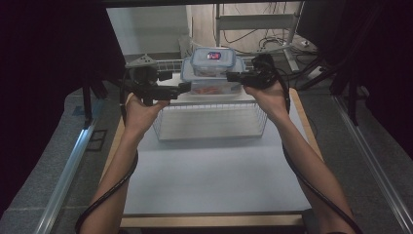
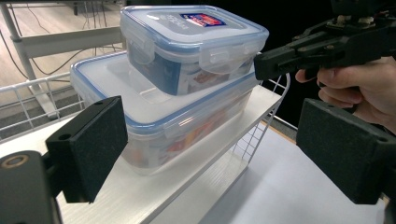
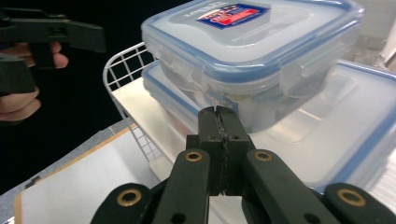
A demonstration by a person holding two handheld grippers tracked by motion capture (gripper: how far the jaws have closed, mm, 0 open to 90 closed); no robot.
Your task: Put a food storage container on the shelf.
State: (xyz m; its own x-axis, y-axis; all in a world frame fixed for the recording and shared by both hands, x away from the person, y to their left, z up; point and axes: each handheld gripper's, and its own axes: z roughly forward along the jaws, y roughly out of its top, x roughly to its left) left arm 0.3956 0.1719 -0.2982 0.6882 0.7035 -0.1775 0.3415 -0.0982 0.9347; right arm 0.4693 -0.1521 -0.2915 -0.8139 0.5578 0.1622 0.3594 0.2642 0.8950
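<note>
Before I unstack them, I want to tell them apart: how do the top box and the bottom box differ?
The top box is smaller and squarer; the bottom box is wider and longer. The top box bears a red-and-blue label on its lid; the bottom box's lid is plain where it shows. The top box rests on the bottom box's lid, and the bottom box rests on the rack shelf. Both are clear plastic with blue-edged clip lids.

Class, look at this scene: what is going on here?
A person works two claws at a stack of clip-lid boxes on a wire shelf. The small box sits on the large box. The left claw is open beside the large box; the right claw is shut, its tip at the small box's side.
</note>
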